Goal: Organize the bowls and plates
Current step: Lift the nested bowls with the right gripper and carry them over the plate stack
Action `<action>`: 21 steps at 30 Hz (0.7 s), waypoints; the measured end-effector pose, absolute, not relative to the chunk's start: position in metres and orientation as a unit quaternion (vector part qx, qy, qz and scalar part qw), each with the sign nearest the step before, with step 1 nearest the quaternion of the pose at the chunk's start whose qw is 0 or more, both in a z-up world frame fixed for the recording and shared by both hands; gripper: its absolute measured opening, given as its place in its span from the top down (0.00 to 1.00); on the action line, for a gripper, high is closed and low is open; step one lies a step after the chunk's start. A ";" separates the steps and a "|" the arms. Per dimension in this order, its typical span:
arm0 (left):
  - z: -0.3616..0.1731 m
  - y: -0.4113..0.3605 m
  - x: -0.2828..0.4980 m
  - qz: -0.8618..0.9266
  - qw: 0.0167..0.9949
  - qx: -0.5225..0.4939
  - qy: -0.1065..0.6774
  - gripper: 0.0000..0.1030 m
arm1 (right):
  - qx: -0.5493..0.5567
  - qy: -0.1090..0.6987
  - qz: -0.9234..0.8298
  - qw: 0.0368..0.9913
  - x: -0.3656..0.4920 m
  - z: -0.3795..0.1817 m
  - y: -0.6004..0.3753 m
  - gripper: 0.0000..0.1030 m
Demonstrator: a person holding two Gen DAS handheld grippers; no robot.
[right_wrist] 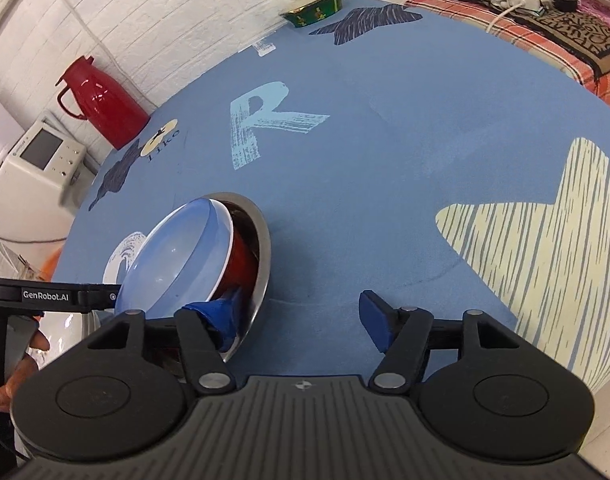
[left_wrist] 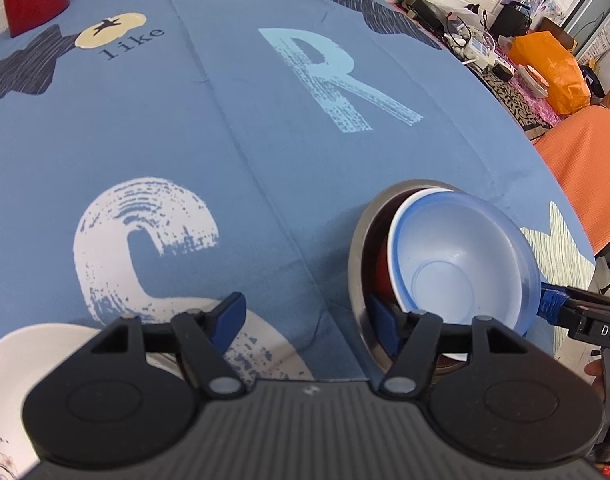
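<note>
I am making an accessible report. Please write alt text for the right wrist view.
A translucent blue plastic bowl leans tilted in a red bowl, nested in a steel bowl on a blue printed tablecloth. The open right gripper has one finger at the bowls; a red jug stands behind.

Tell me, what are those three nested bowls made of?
Outer bowl: likely stainless steel, with a shiny grey reflective rim. Red bowl: glossy, probably plastic or melamine; hard to tell. Blue bowl: looks like translucent plastic, with a soft sheen and light showing through its rim.
</note>
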State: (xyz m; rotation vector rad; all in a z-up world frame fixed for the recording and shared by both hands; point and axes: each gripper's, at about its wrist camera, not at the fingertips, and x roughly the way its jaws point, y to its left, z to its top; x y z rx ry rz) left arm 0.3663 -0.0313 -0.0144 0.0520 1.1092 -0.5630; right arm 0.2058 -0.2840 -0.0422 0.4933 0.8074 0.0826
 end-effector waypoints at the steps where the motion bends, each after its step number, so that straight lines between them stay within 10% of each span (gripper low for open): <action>1: -0.014 -0.032 0.366 -0.263 0.813 0.026 0.519 0.36 | 0.225 0.396 0.047 0.889 0.210 -0.041 -0.285 0.49; 11: -0.017 -0.028 0.366 -0.255 0.813 0.007 0.524 0.36 | -0.011 0.501 0.068 0.863 0.259 -0.022 -0.249 0.24; 21: -0.017 -0.029 0.365 -0.256 0.813 0.006 0.523 0.36 | 0.075 0.532 0.063 0.841 0.267 -0.036 -0.274 0.16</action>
